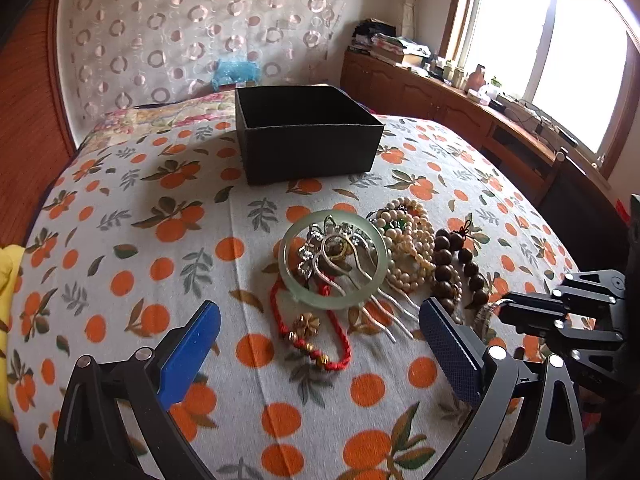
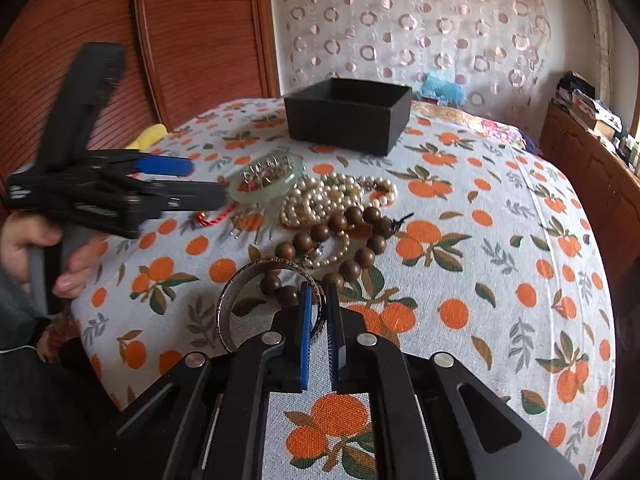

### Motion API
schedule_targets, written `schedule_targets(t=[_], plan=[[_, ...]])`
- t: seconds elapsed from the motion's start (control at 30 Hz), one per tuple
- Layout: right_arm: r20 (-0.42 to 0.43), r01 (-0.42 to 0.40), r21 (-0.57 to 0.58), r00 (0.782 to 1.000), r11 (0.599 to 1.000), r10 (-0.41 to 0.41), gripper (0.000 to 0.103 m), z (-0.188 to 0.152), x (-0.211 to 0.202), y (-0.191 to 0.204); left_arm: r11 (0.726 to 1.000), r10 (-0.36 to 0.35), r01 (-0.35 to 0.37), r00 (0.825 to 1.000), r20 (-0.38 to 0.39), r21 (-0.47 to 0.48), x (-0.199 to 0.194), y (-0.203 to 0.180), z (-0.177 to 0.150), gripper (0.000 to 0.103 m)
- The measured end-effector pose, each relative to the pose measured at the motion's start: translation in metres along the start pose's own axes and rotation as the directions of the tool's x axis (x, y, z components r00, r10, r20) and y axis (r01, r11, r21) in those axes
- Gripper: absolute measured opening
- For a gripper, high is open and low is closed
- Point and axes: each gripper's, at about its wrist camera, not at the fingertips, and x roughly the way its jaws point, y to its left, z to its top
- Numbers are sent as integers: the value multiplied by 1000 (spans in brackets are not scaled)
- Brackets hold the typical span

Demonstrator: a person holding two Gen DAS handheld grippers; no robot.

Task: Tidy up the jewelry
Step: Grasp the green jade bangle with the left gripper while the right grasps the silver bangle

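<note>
A bed (image 1: 120, 240) covered by a sheet printed with oranges and leaves is seen in both views, with a patterned curtain (image 1: 180, 20) hung behind it and a wooden cabinet (image 1: 440, 96) set along the window side. An open black box (image 1: 308, 136) is stood on the bed beyond the jewelry, well apart from it. The jewelry is heaped in a cluster nearer the cameras: a pale green jade bangle (image 1: 288, 268) is laid flat, with silver hairpins (image 1: 344, 256) piled inside and across it; a tangle of pearl strands (image 1: 408, 240) is touched by the bangle on its window side, and a bracelet of dark wooden beads (image 1: 456, 264) is laid just beside the pearls. A red cord bracelet (image 1: 320, 344) with small gold beads is partly tucked under the bangle's near edge. The left gripper (image 1: 320, 344) is held by a person's hand (image 2: 48, 256) with its blue fingers (image 1: 192, 356) spread wide, nothing between them, over the red cord. The right gripper (image 2: 319, 320) is closed upon the rim of an engraved silver bangle (image 2: 228, 304), which is pinched between the fingers (image 2: 306, 332) at the near end of the wooden beads, the rest of the ring being tilted against the sheet
</note>
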Motion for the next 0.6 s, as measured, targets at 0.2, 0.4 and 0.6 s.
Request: schedule_targets(t=[0.2,0.4,0.6], plan=[[44,20,12,999,1000,-20,8,7,-12,-8,999,-13,14,999,-31,30,21,-6,14,96],[61,45,17,997,999,-46,8,14,-17,-17,999,-19,21,998,-63,45,37,-8,24,81],[77,51,13,996,999,-51,8,20,-19,-21,999,-11,15,997,-71,50,45,-9,29,73]])
